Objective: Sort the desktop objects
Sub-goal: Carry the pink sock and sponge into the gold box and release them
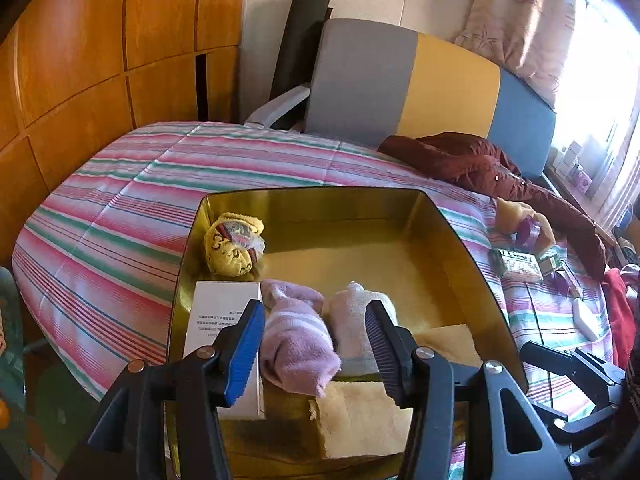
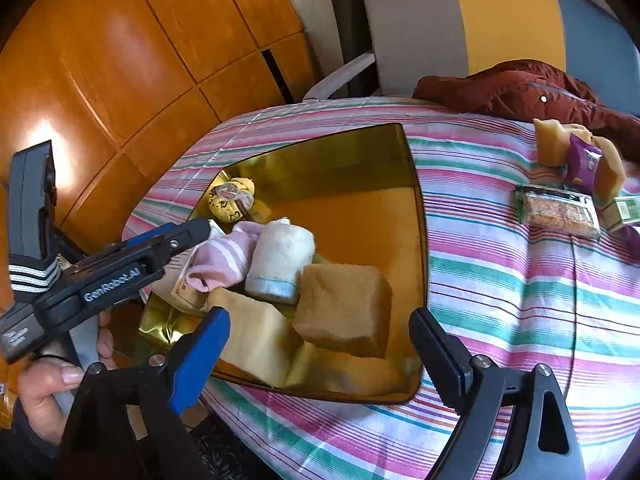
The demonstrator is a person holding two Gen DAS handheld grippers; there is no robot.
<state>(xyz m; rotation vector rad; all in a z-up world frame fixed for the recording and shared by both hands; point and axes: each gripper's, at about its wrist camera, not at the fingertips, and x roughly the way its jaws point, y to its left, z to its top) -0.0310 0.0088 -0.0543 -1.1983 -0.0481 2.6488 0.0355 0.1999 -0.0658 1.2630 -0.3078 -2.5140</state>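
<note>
The left tool (image 1: pixel 316 344) stands part open over the near left corner of the gold tray (image 1: pixel 448 224); a rolled pink sock (image 1: pixel 296 344) and a white sock roll (image 1: pixel 348 320) lie between its fingers, but the pads do not visibly press either one. Its blue finger hides part of the white box (image 1: pixel 220 312), whose print is too small to read. The right tool (image 2: pixel 320 352) gapes wide and empty above the tray's near edge, a tan sponge block (image 2: pixel 344 312) below it. Flat pale sponges (image 2: pixel 256 332) under that block are partly covered — their count is unclear. A yellow sock ball (image 2: pixel 232 200) sits in the far left corner; the far right half of the tray is bare. On the striped bedspread (image 2: pixel 500 288) to the right lie snack packets (image 2: pixel 560 212), more sponge pieces (image 2: pixel 552 140) and a purple packet (image 2: pixel 584 164), the outermost cut off by the frame edge — a dark red jacket (image 2: pixel 520 84) is behind them
</note>
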